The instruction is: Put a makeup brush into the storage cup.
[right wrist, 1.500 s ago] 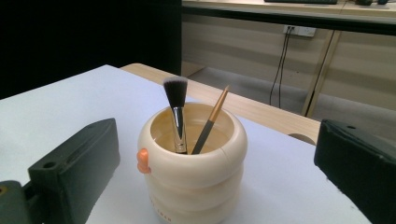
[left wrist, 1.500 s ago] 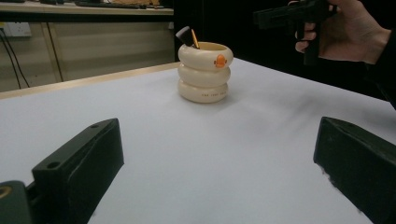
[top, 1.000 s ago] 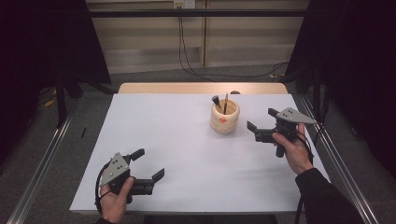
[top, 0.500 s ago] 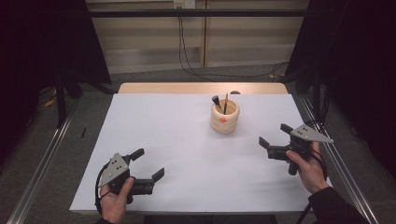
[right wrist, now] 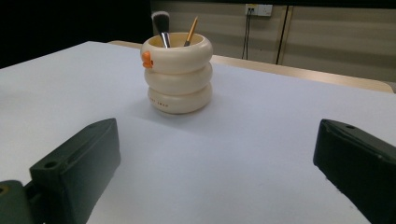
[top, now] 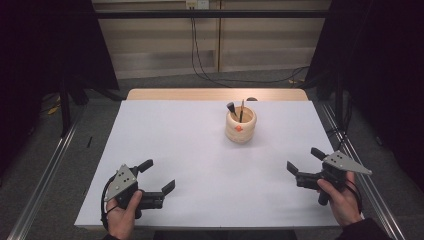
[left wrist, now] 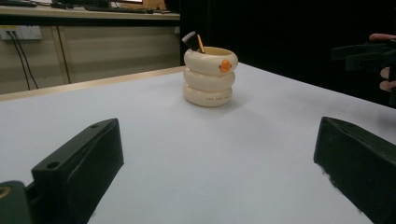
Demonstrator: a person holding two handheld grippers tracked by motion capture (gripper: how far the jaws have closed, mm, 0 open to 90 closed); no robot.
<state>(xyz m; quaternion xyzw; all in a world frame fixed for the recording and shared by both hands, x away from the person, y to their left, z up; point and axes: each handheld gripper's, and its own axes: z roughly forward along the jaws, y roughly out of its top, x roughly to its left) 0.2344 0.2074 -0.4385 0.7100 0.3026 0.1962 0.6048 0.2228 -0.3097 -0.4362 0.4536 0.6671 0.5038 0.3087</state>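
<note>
Cream ringed holder (top: 240, 126) w/ makeup brush (right wrist: 161, 24) & pencil (right wrist: 191, 31) sits upright; left gripper (top: 155, 176) and right gripper (top: 301, 161) both spread, empty, well short of holder – approach level, jaws wide, don't tip it

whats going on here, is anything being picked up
Nothing is held. A person has a hand-held gripper in each hand, both open and empty over the white table. The left hand-held gripper sits near the front left corner, the right hand-held gripper near the right edge. Between and beyond them stands a cream holder with a brush and a pencil in it.
</note>
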